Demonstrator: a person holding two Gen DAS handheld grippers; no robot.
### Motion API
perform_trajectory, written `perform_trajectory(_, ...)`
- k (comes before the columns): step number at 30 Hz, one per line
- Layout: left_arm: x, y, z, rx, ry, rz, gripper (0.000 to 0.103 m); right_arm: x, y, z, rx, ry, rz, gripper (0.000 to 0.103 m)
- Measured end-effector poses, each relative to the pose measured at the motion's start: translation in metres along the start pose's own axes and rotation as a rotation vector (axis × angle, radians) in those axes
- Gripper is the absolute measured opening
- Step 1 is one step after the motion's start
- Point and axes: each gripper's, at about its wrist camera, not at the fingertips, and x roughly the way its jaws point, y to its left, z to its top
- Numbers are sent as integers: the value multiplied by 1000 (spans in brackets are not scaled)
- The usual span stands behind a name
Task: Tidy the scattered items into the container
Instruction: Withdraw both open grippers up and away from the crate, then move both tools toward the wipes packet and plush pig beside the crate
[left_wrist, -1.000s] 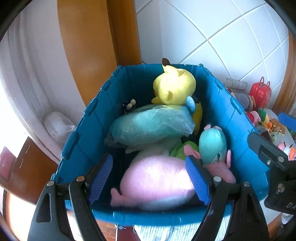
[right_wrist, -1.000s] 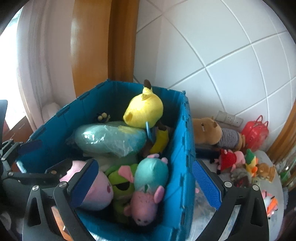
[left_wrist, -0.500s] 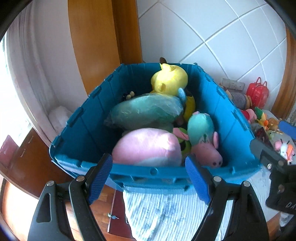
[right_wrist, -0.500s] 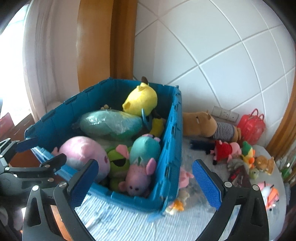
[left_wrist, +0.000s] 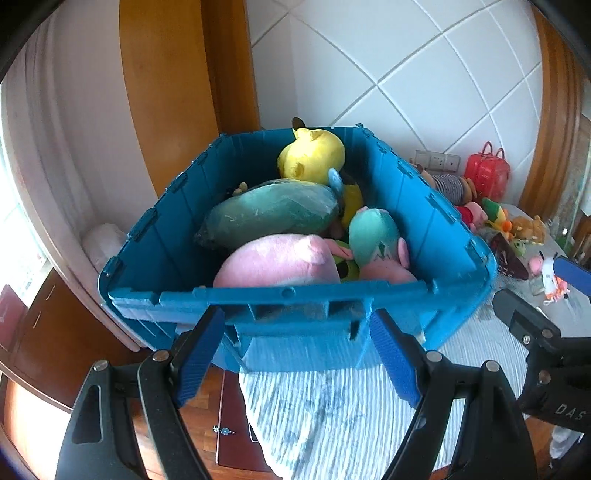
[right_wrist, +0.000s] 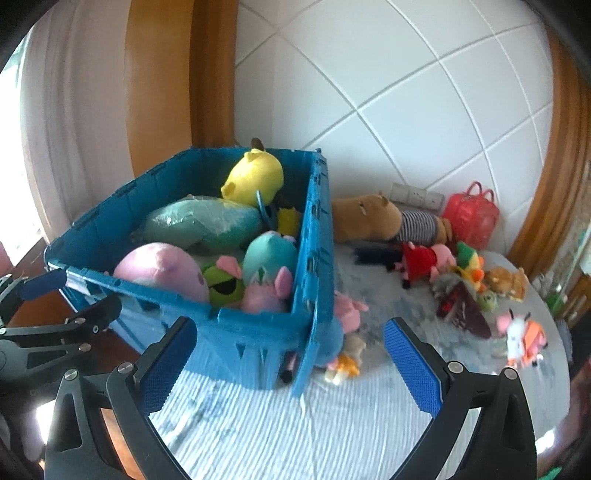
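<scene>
A blue plastic crate (left_wrist: 295, 295) (right_wrist: 258, 325) stands on a striped cloth and holds several plush toys: a pink one (left_wrist: 277, 258) (right_wrist: 162, 267), a teal wrapped one (left_wrist: 269, 214) (right_wrist: 199, 221), a yellow one (left_wrist: 312, 157) (right_wrist: 255, 177), a small teal and pink one (left_wrist: 373, 236) (right_wrist: 269, 254). My left gripper (left_wrist: 295, 354) is open and empty just in front of the crate's near wall. My right gripper (right_wrist: 288, 362) is open and empty before the crate's right corner. Several plush toys lie scattered right of the crate, among them a brown one (right_wrist: 365, 218) and a red one (right_wrist: 421, 260).
A red bag (right_wrist: 471, 214) (left_wrist: 487, 173) stands by the tiled wall. A small pink plush (right_wrist: 349, 310) lies against the crate's right wall. A wooden post (left_wrist: 166, 92) and white curtain rise behind the crate. The wooden floor (left_wrist: 55, 332) shows below the cloth's left edge.
Both grippers have pulled back and away from the crate. The left gripper was over the pink plush inside; now it is outside the near wall. The toys have not moved.
</scene>
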Motion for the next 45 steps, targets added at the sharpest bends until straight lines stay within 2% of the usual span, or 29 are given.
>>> perform_trajectory(12, -6, -14, -35, 85, 15, -79, 81, -21, 9, -43, 68, 42, -76, 103)
perform_trajectory(24, -1, -78, -78, 194, 73, -209, 81, -42, -37, -107, 185, 125, -186, 103)
perform_trajectory(28, -4, -106, -87, 216, 78, -234, 81, -50, -68, -124, 225, 134, -208, 103)
perform_trajectory(34, 4, -163, -98, 197, 125, -244, 81, -55, -141, -151, 271, 170, -227, 103)
perform_trajectory(37, 14, -202, -101, 182, 177, -247, 81, -56, -180, -160, 281, 188, -219, 103)
perform_trajectory(45, 33, -282, -119, 159, 251, -229, 81, -44, -279, -195, 300, 241, -163, 103)
